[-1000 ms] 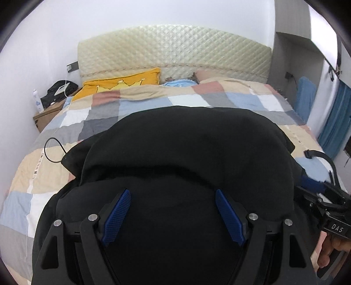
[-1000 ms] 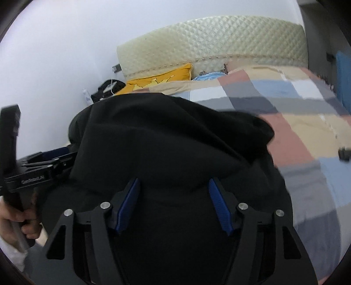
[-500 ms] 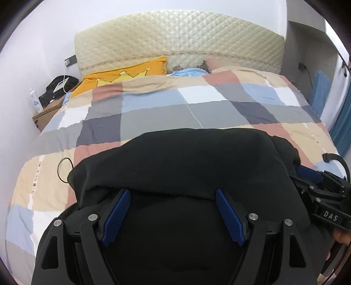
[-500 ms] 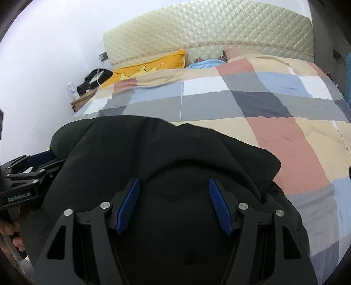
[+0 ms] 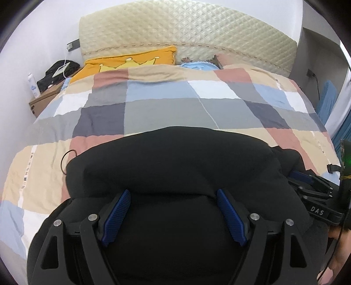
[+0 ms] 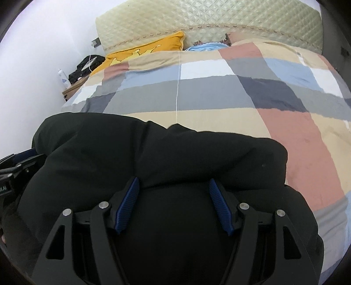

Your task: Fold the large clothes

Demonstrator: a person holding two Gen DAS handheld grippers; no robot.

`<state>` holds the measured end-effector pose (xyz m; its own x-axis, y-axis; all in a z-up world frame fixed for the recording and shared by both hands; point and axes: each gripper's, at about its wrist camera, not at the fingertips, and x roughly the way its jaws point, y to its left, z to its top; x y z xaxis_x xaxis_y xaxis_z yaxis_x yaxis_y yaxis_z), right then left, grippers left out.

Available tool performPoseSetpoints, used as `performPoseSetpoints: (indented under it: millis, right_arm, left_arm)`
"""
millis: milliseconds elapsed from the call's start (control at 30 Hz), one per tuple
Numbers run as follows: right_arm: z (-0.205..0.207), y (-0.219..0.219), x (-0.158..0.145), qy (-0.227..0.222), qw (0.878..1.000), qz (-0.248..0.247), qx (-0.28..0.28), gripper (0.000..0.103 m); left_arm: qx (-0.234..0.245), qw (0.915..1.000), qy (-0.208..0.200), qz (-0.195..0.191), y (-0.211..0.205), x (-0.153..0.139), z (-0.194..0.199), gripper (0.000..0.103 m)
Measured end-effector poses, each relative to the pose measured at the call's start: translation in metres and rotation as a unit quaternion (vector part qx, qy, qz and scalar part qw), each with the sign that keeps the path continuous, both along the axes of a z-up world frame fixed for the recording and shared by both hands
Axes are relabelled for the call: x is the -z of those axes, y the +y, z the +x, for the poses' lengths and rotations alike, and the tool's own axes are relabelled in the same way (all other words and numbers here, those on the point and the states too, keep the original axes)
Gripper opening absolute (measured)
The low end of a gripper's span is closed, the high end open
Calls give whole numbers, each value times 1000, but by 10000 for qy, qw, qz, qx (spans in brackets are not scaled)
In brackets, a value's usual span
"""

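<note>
Both views were evenly, softly lit, without harsh shadows. The white wall [image 5: 33, 39] at upper left looked bright, nearly washed out. The black garment [image 5: 175, 164] read as a near-featureless dark mass, its folds barely visible. Fisheye bending curved the headboard [image 6: 219, 19], and dark vignetting filled the corners. Focus was fairly sharp, slightly soft toward the edges.
</note>
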<state>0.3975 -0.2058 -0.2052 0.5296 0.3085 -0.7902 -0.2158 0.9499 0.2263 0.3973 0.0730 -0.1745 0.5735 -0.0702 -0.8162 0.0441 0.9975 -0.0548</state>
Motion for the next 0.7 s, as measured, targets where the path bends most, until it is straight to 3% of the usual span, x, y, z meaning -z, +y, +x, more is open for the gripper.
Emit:
performPoseSetpoints:
  millis: [233, 533, 700]
  right_arm:
    - [-7, -16, -1, -65, 9997, -215, 78, 73]
    - [-16, -41, -2, -77, 9993, -307, 193, 75]
    - [-19, -56, -3, -131, 9982, -489, 334, 75]
  left_arm:
    - [-280, 9996, -21, 62, 29, 4, -17, 81]
    - [-899, 9948, -56, 485, 76, 14, -35, 81]
    - [-1133, 9925, 7, 455, 96, 20, -36, 81]
